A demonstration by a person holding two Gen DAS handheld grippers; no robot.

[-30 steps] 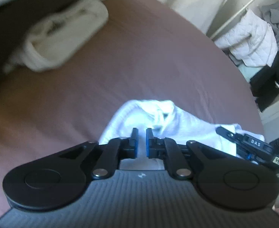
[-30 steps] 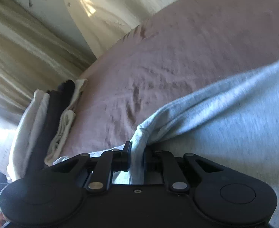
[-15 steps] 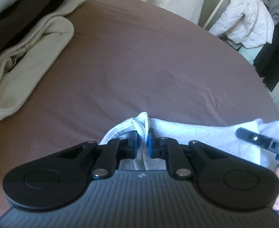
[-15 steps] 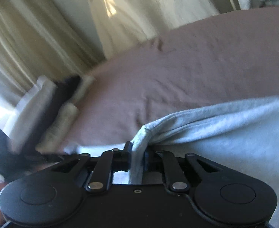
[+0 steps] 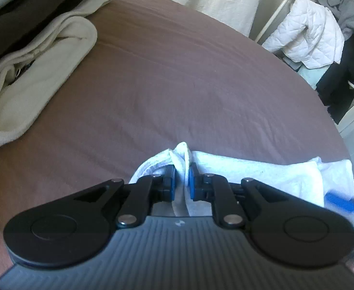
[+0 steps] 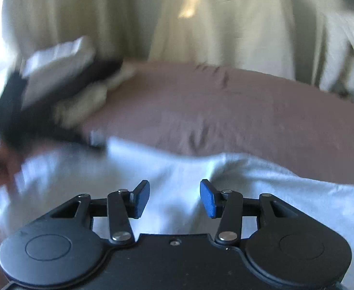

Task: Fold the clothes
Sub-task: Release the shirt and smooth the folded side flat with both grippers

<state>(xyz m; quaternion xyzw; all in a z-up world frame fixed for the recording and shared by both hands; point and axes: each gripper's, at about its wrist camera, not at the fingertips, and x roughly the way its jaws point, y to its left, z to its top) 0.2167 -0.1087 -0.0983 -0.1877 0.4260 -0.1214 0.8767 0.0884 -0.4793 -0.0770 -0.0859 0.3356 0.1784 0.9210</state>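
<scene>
A light grey garment (image 5: 261, 176) lies on the mauve bed sheet (image 5: 177, 84). My left gripper (image 5: 182, 181) is shut on a bunched edge of it, low over the sheet. In the right wrist view the same garment (image 6: 285, 193) spreads under and ahead of my right gripper (image 6: 174, 198), whose blue pads (image 6: 208, 201) stand wide apart with nothing between them. That view is motion-blurred.
A stack of folded clothes, cream (image 5: 32, 77) under dark brown (image 5: 32, 17), sits at the bed's left; it also shows blurred in the right wrist view (image 6: 56, 84). A rack with a white quilted jacket (image 5: 307, 38) stands beyond the bed's right edge. Cream curtains (image 6: 225, 19) hang behind.
My right gripper has let go of the garment and opened wide, and its view has swung upward. My left gripper stays shut on the bunched edge.
</scene>
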